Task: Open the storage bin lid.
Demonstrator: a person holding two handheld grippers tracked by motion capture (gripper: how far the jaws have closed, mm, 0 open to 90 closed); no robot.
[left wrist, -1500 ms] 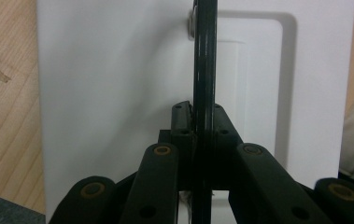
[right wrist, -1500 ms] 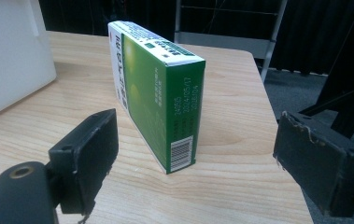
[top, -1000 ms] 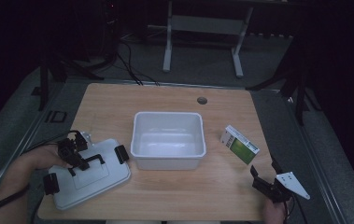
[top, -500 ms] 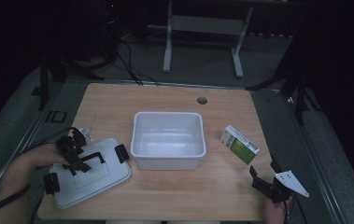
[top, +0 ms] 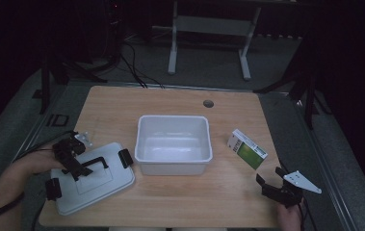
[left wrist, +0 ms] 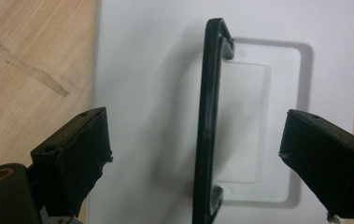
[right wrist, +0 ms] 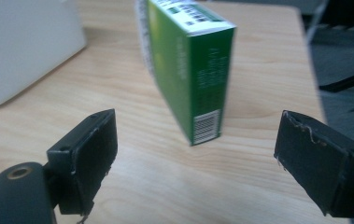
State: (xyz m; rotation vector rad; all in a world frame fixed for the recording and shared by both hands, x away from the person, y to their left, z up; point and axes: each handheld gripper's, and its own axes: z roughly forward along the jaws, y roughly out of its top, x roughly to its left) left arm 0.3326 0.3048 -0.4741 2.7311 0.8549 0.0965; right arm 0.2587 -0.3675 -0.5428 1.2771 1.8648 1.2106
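An empty white tub (top: pixel 174 144) stands in the middle of the wooden table. Its grey-white lid (top: pixel 91 178) lies flat at the front left, with a black handle (left wrist: pixel 209 126) and black clips. My left gripper (top: pixel 71 156) hovers open over the lid, its jaws on either side of the handle (top: pixel 93 163) without touching it. A green and white carton (top: pixel 247 148) stands on its edge right of the tub. In the right gripper view the carton (right wrist: pixel 188 65) is just ahead of my right gripper (right wrist: pixel 193 158), which is open and holds nothing. That gripper (top: pixel 272 183) sits near the front right corner.
A round cable hole (top: pixel 208 103) lies in the tabletop behind the tub. Metal stand legs (top: pixel 173 53) and cables lie on the dark floor beyond the table. Bare wood (top: pixel 194 197) stretches along the front edge between lid and right gripper.
My left gripper has edged slightly over the lid's handle. The right gripper, tub and carton stay where they were.
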